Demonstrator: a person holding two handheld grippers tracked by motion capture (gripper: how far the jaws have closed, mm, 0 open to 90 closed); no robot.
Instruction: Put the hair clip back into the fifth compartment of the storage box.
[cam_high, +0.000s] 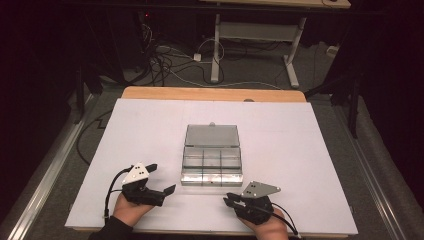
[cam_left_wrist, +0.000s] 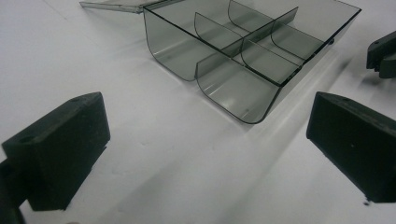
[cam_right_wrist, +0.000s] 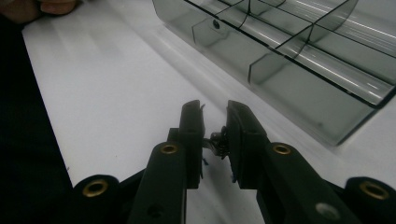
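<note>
A clear smoky plastic box (cam_high: 212, 162) with several compartments sits mid-table, its lid (cam_high: 211, 135) folded back flat behind it. The compartments look empty. My left gripper (cam_high: 162, 178) rests front left of the box, and its jaws stand wide open in the left gripper view (cam_left_wrist: 208, 135) with only bare table between them. My right gripper (cam_high: 228, 199) lies front right of the box, close to its near wall (cam_right_wrist: 299, 70). Its jaws (cam_right_wrist: 214, 106) are nearly together, pinching a small dark object (cam_right_wrist: 217, 140) too small to identify.
The white table sheet (cam_high: 300, 150) has free room on both sides of the box. A wooden edge (cam_high: 210, 94) runs along the back. Beyond it lie floor cables (cam_high: 165, 62) and another table's legs (cam_high: 292, 70). The right gripper's tip (cam_left_wrist: 383, 53) shows in the left gripper view.
</note>
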